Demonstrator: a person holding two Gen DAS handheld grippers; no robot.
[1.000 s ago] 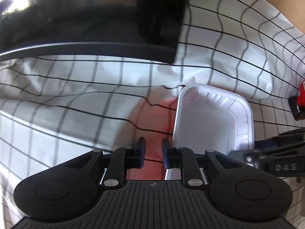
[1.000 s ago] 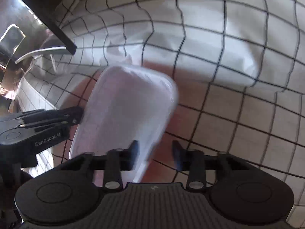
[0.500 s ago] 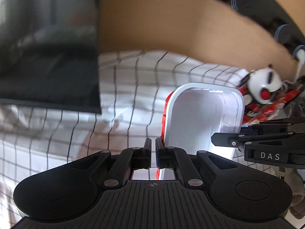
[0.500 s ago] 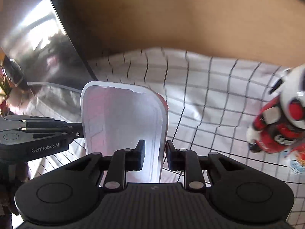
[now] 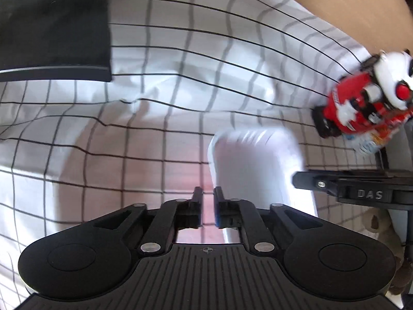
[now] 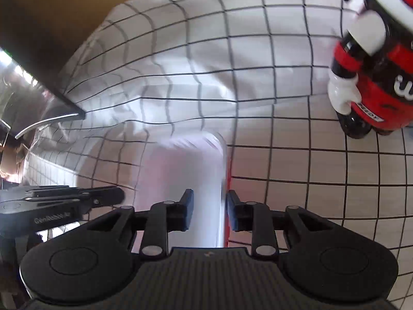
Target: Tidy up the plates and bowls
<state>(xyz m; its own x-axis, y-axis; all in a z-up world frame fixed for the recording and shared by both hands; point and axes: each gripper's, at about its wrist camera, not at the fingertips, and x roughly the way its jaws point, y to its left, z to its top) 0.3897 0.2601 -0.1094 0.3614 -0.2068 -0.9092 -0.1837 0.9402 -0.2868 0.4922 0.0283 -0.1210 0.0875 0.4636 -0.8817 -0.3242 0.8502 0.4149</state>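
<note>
Meanwhile, a white tray hangs blurred between two grippers

Left wrist view: the left gripper points steeply down at the checked tablecloth, its jaws drawn almost together with only a thin slit between the pads. Nothing shows in that slit; the white rectangular tray, smeared by motion, lies just to the right of the right-hand finger. The right gripper reaches in from the right edge to the tray's far side. A red and white panda figure stands beyond, and a dark glossy slab fills the upper left.

Right wrist view: the right gripper's jaws have just been opening and stand apart, straddling the tray's right rim without clearly pressing it
</note>
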